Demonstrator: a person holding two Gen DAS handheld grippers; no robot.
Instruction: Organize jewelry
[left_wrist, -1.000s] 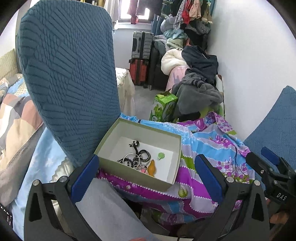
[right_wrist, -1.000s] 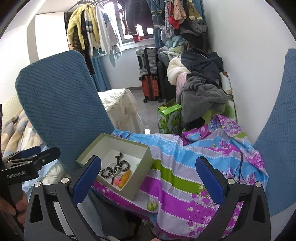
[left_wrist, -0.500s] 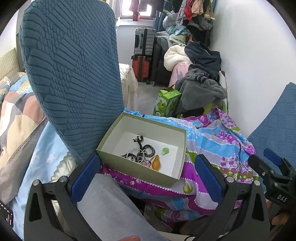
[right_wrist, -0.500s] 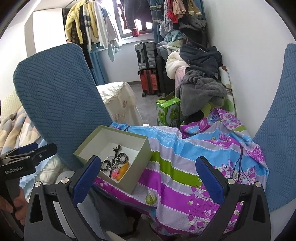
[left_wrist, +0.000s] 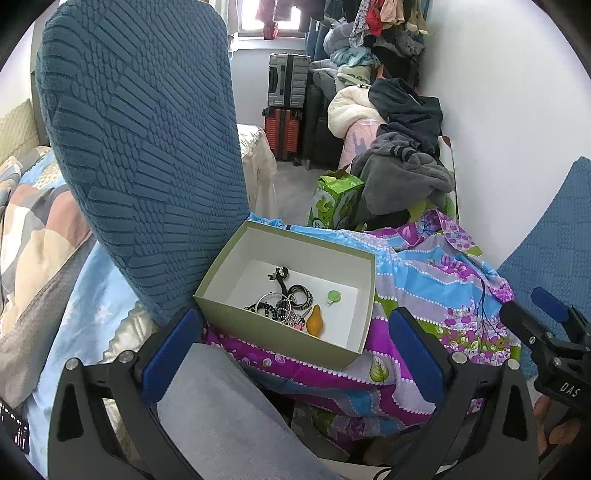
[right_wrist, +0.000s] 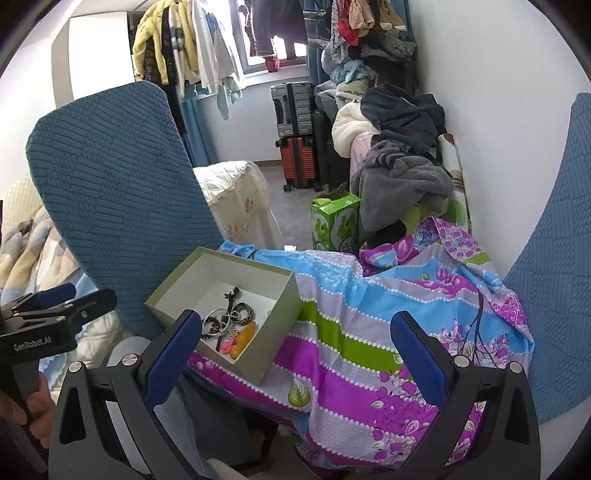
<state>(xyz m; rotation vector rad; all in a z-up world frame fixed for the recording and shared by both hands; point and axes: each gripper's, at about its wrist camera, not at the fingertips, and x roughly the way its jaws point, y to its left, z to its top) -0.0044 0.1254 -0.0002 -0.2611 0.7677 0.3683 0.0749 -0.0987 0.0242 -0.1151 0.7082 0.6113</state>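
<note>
An open olive-green box with a white inside rests on a purple, blue and green floral cloth. It holds a tangle of jewelry: black and silver bracelets, a black patterned ring, an orange pendant and a small green piece. My left gripper is open and empty, just in front of the box. The box also shows in the right wrist view, with the jewelry inside. My right gripper is open and empty, to the box's right over the cloth.
A blue textured chair back stands tight against the box's left side. Another blue cushion is at the right. A green carton, suitcases and piled clothes lie beyond. A grey trouser leg is below.
Both grippers have drawn slightly nearer and higher over the box, so it sits lower and larger in view. Both stay open and empty.
</note>
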